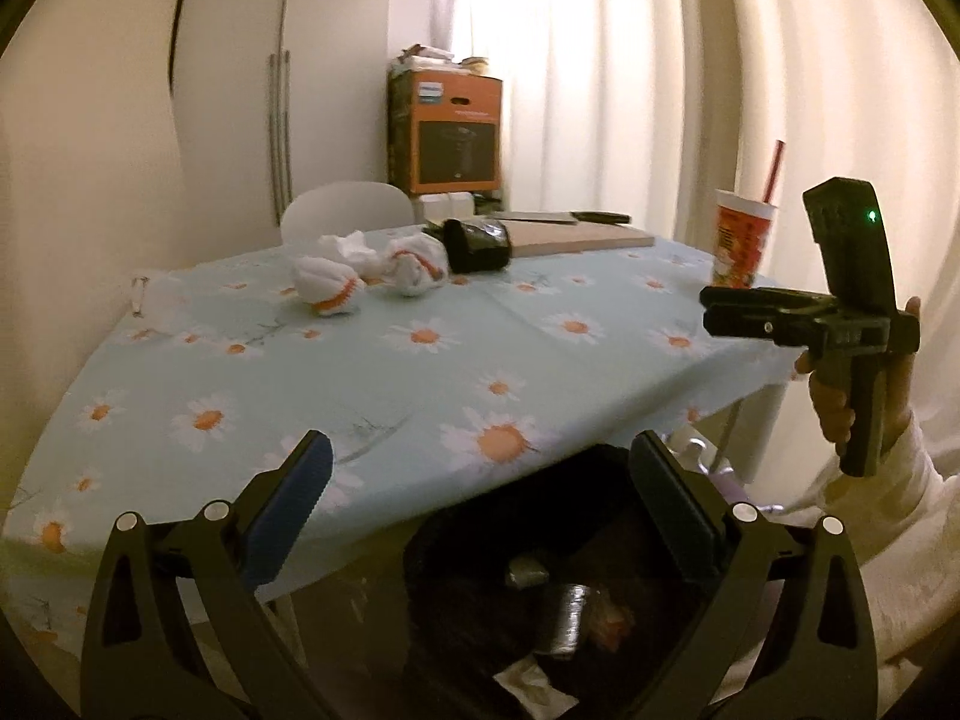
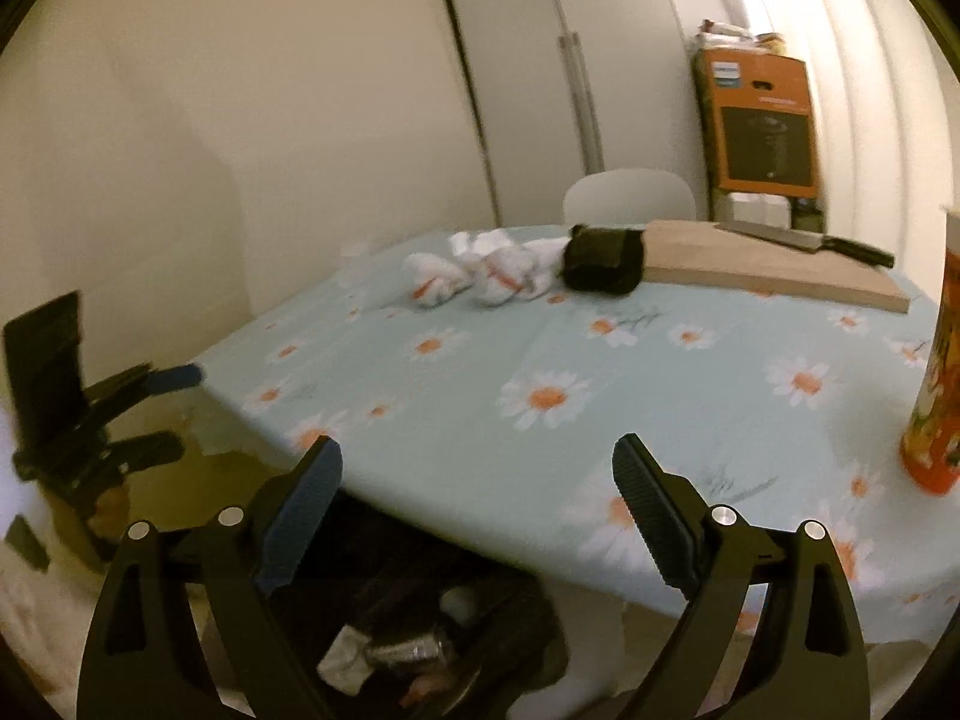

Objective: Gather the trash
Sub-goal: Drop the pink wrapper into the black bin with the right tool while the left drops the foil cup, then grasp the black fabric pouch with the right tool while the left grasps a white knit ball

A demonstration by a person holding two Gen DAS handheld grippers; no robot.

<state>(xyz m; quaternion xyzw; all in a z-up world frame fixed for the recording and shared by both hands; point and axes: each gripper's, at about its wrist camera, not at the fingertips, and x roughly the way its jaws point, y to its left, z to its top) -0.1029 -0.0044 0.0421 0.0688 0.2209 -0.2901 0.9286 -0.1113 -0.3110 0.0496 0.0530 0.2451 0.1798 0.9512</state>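
Crumpled white-and-orange paper wads [image 1: 336, 288] [image 2: 438, 276] lie at the far side of the daisy-print table [image 1: 420, 372] [image 2: 480, 372], next to a black bundle [image 1: 477, 246] [image 2: 603, 267]. A red paper cup with a straw [image 1: 741, 240] [image 2: 939, 360] stands at the right edge. Below the near table edge a black trash bag [image 1: 480, 600] [image 2: 384, 570] holds foil and paper scraps. My left gripper [image 1: 480, 450] [image 2: 180, 411] hangs open over the bag, nothing between its fingers. My right gripper [image 2: 477, 450] [image 1: 708, 307], held by a hand, is open and empty too.
A wooden cutting board [image 1: 576, 237] [image 2: 768, 267] with a knife [image 1: 600, 217] [image 2: 804, 240] lies at the back of the table. Behind stand a white chair [image 1: 348, 204], an orange box [image 1: 456, 132], tall cabinet doors [image 2: 540, 90] and curtains [image 1: 660, 60].
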